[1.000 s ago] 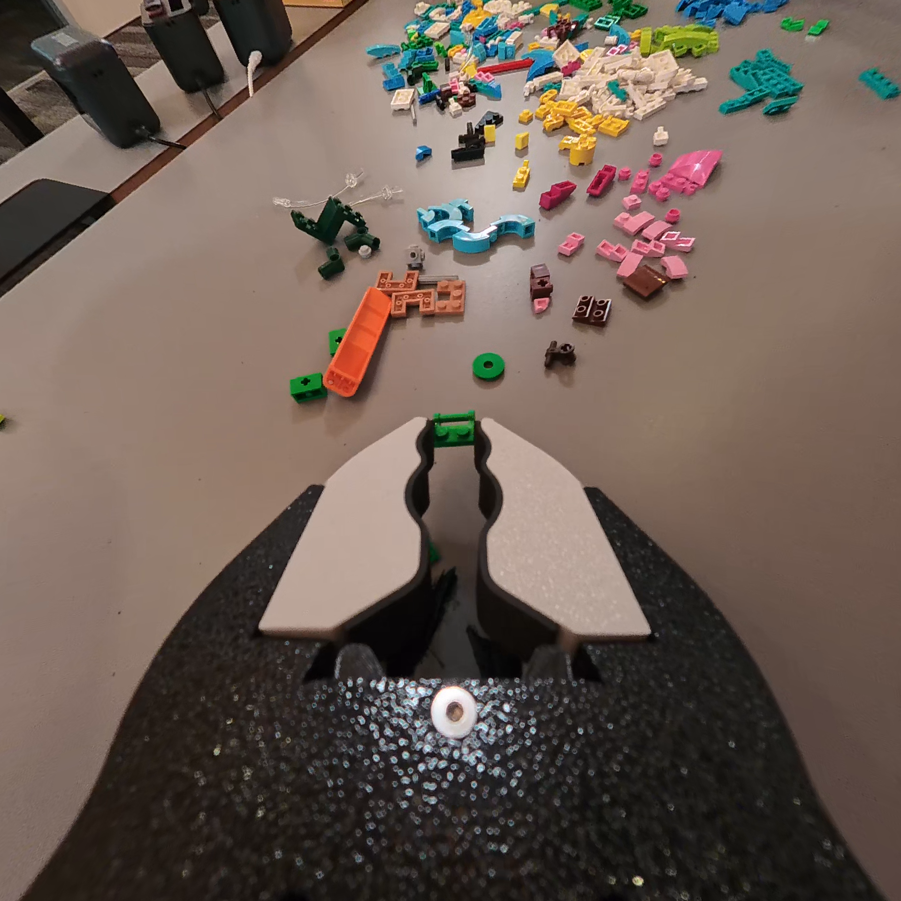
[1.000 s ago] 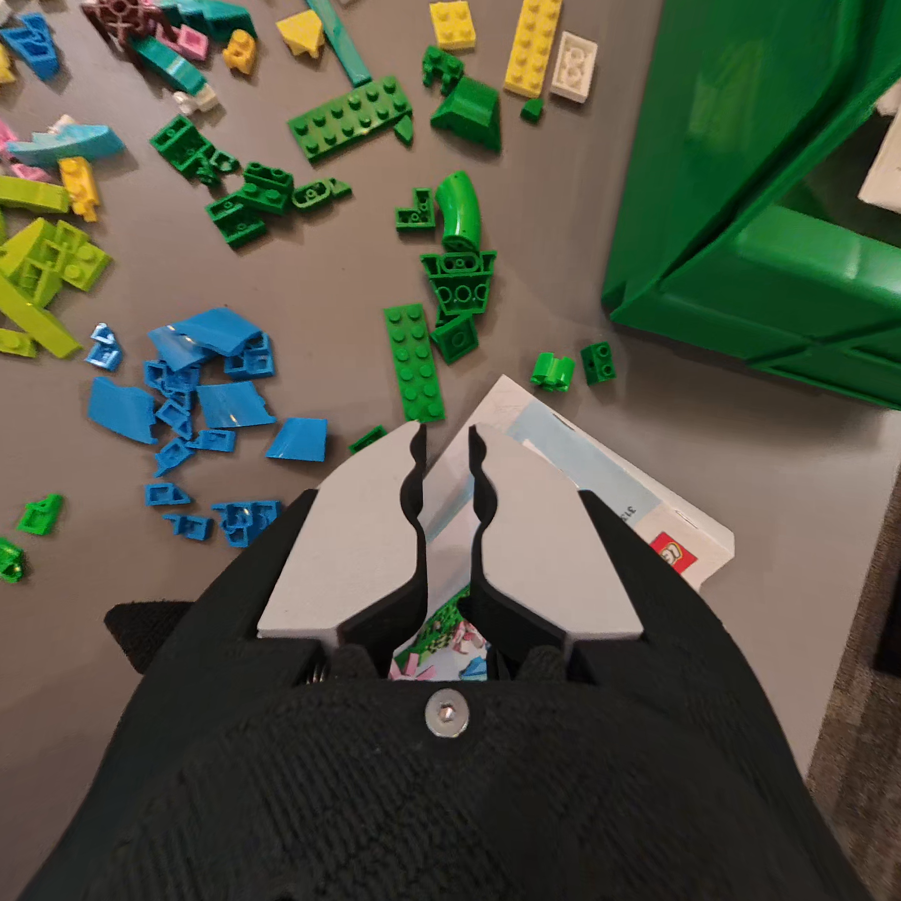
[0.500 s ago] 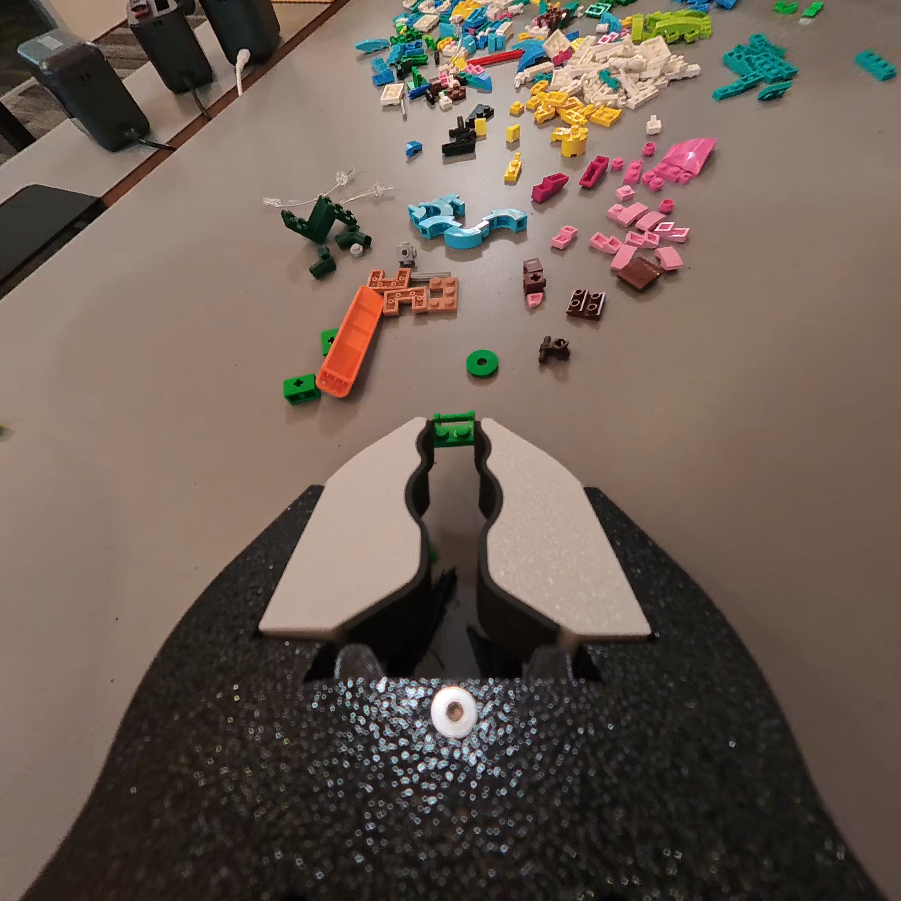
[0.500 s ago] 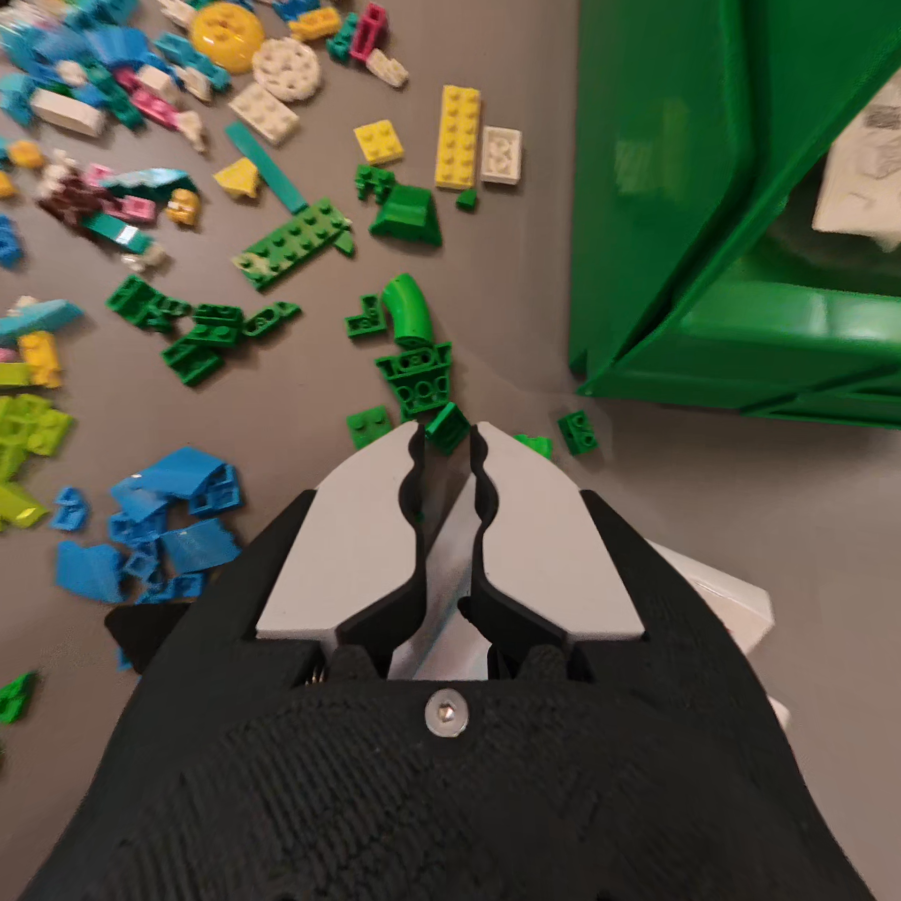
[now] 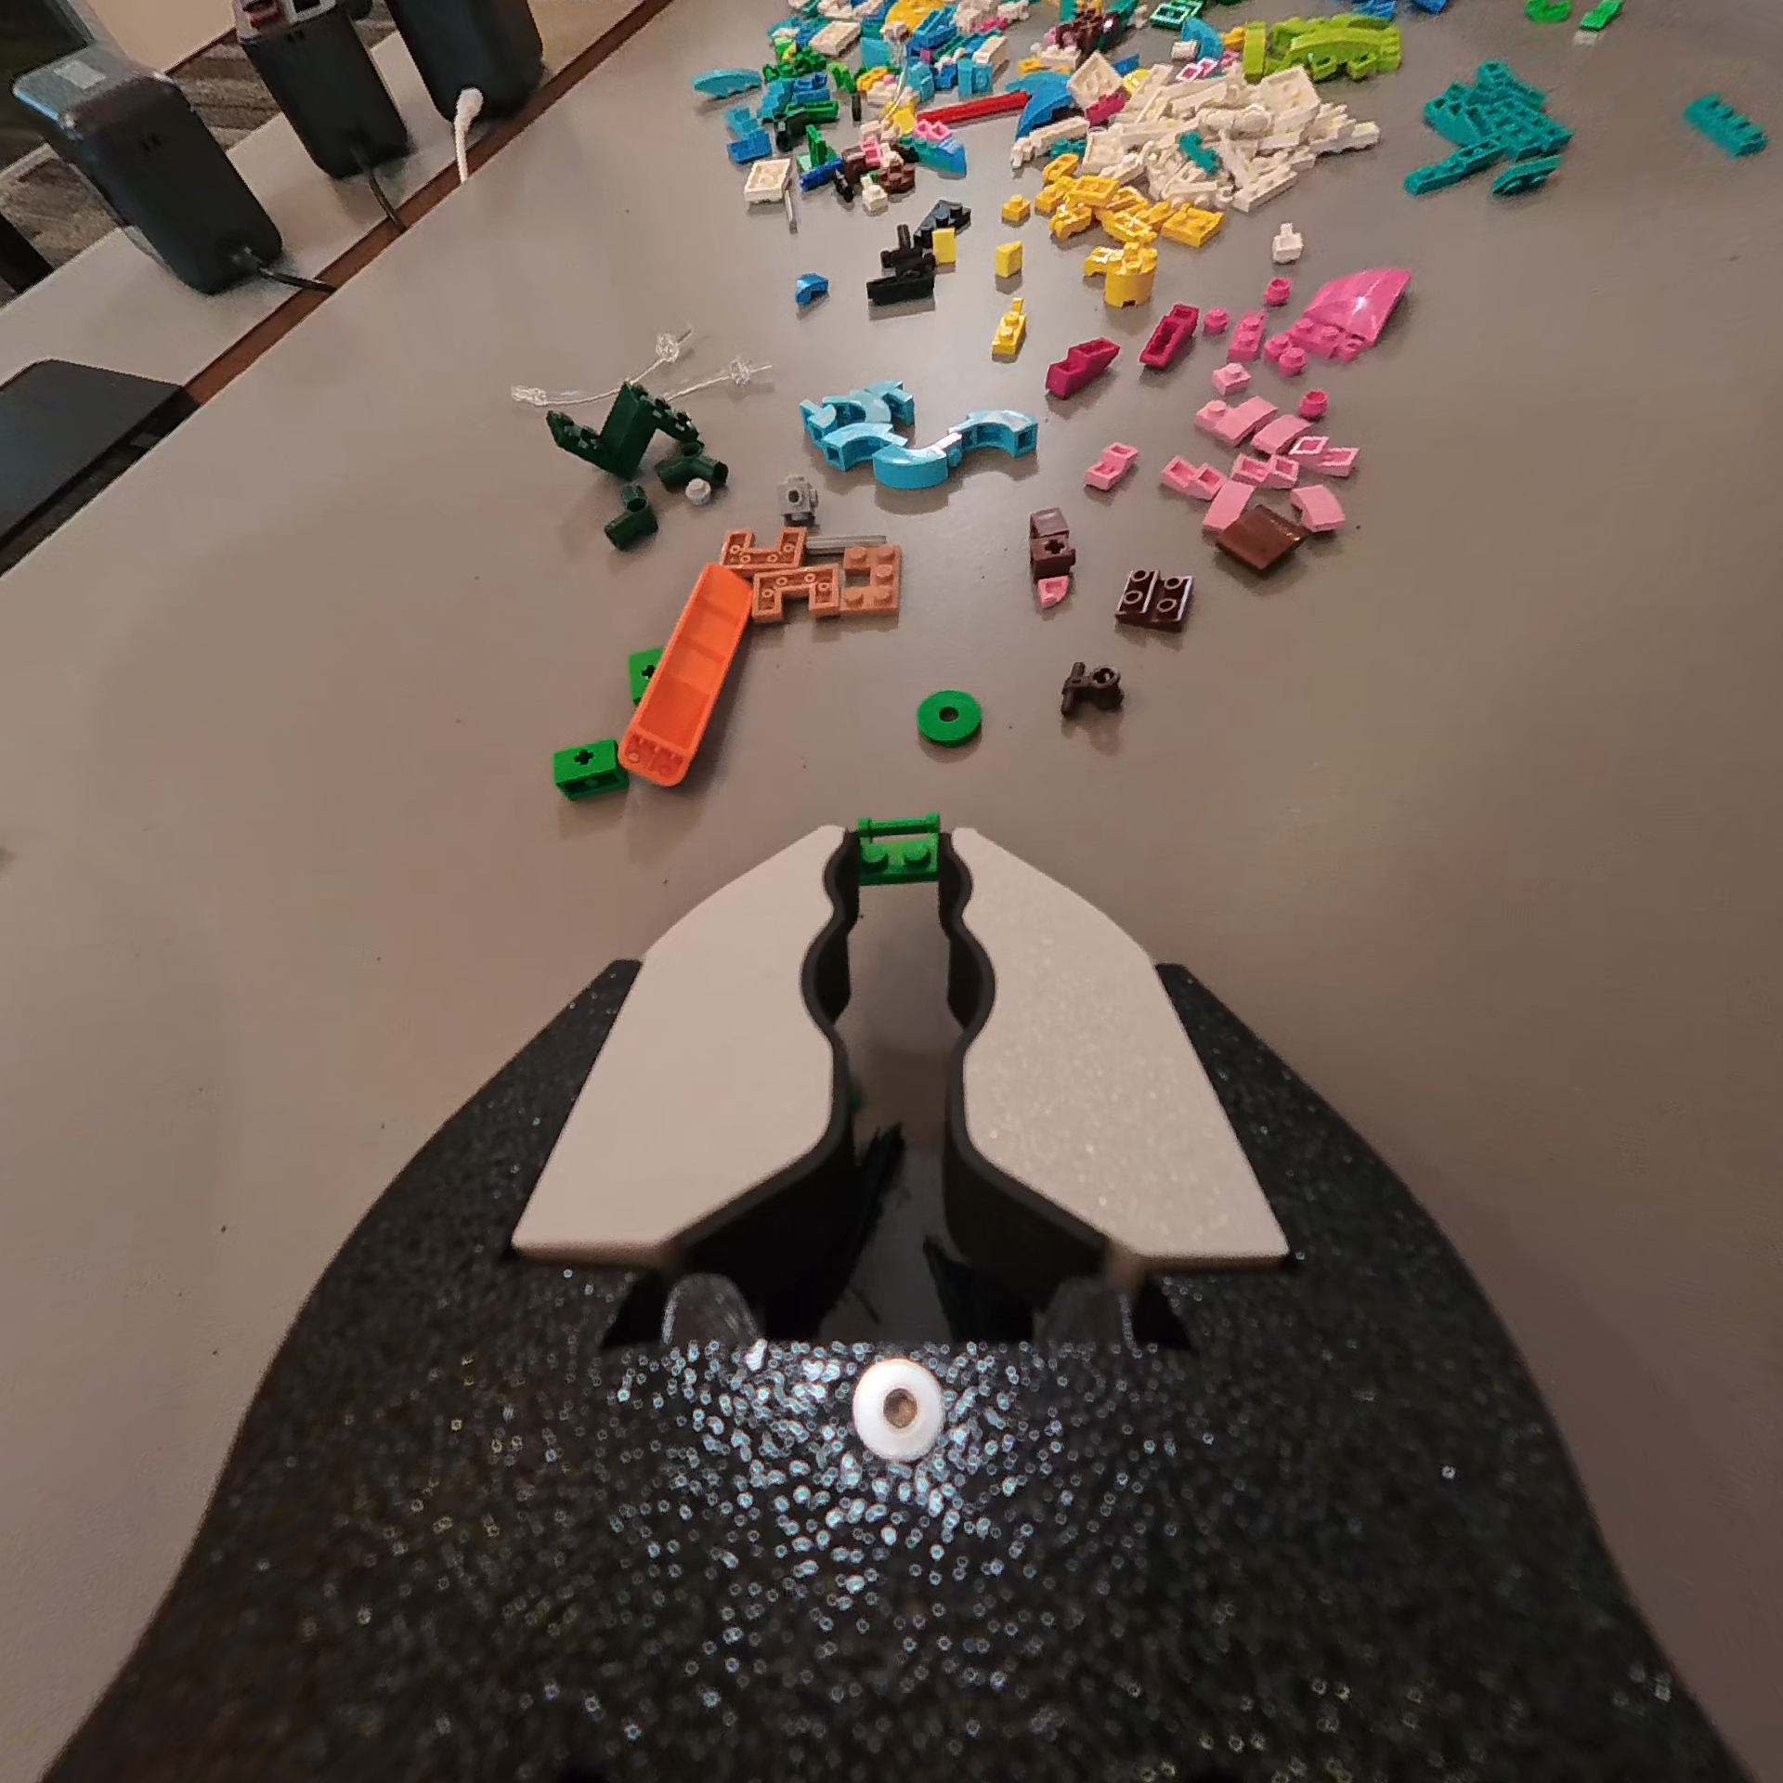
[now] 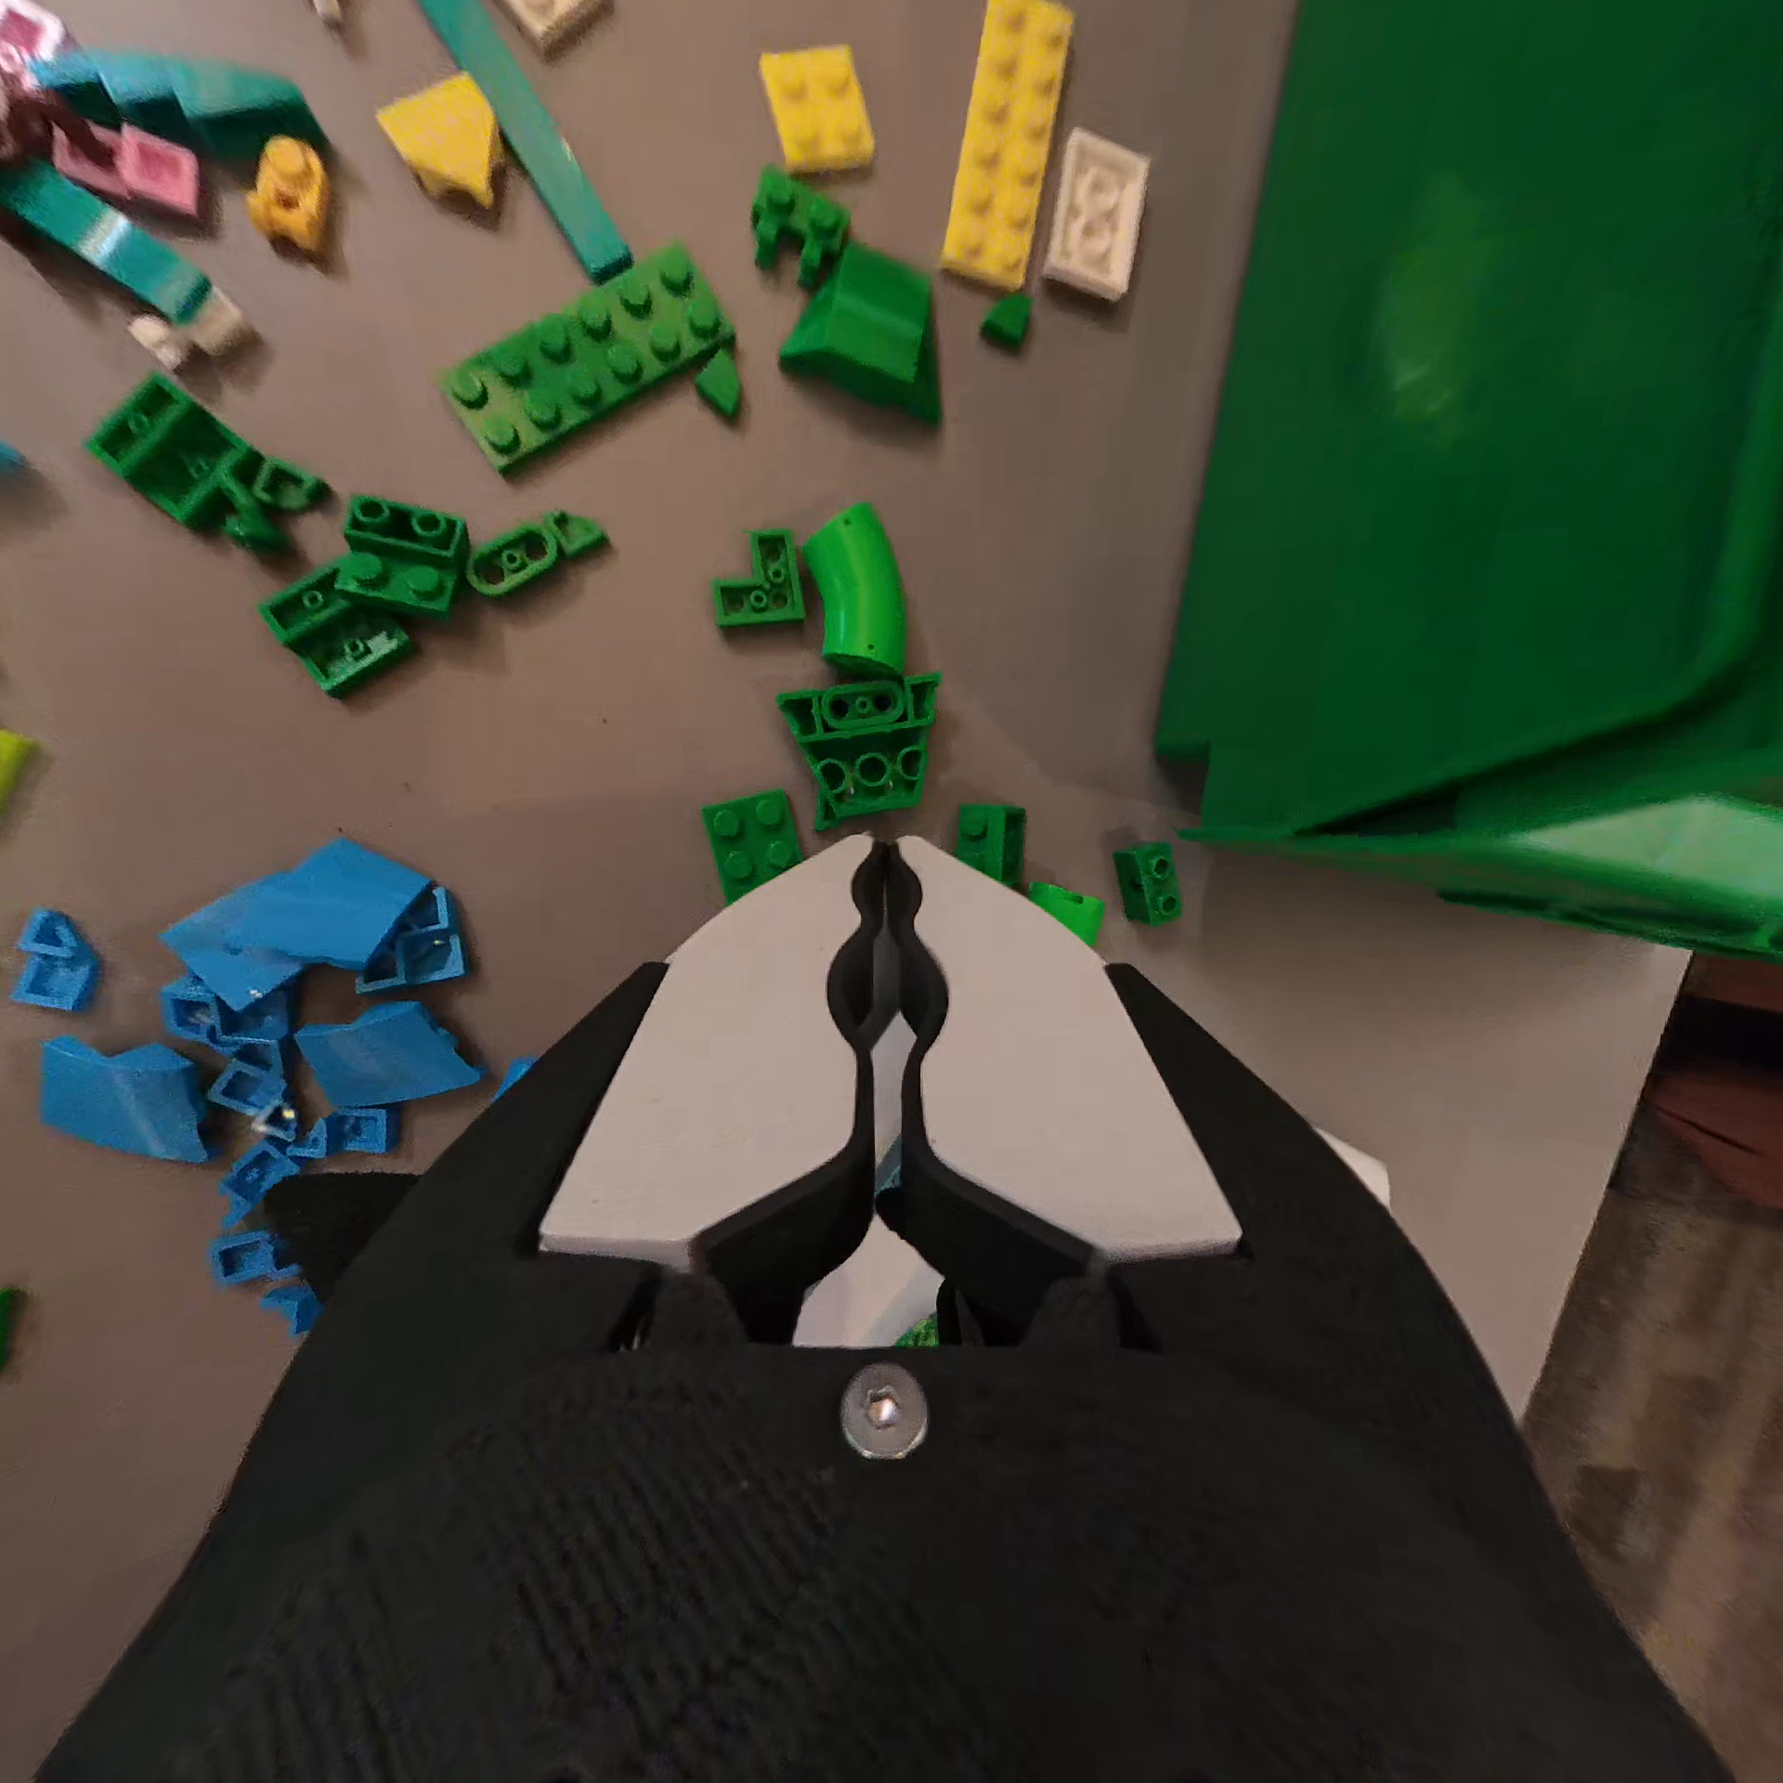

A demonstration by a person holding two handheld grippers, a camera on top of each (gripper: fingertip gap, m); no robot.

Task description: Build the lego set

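My left gripper (image 5: 898, 854) is shut on a small green lego piece (image 5: 898, 849) and holds it just above the grey table (image 5: 289, 868). Ahead of it lie a green ring (image 5: 949, 718), an orange curved piece (image 5: 687, 675) and a small green brick (image 5: 586, 768). My right gripper (image 6: 883, 849) is shut, with nothing showing between its tips. It hangs over a cluster of green pieces: a square green plate (image 6: 751, 841) at its left tip, a wedge piece (image 6: 862, 748) just ahead, and a small green brick (image 6: 991, 837) at its right tip.
A large green bin (image 6: 1495, 434) fills the right side of the right wrist view. Blue pieces (image 6: 289, 984) lie left of the right gripper, and a long green plate (image 6: 584, 357) and yellow plates (image 6: 1008, 135) lie farther off. Sorted colour piles (image 5: 1158, 145) and black boxes (image 5: 145, 174) stand beyond the left gripper. There is about 55 cm between the tips of the two grippers. The small green brick (image 5: 586, 768) is about 8 cm from my left fingertips and 55 cm from my right.
The right gripper moved forward off the booklet toward the green pieces and its fingers closed from a narrow gap to shut. The left gripper has hardly moved and keeps its green piece.
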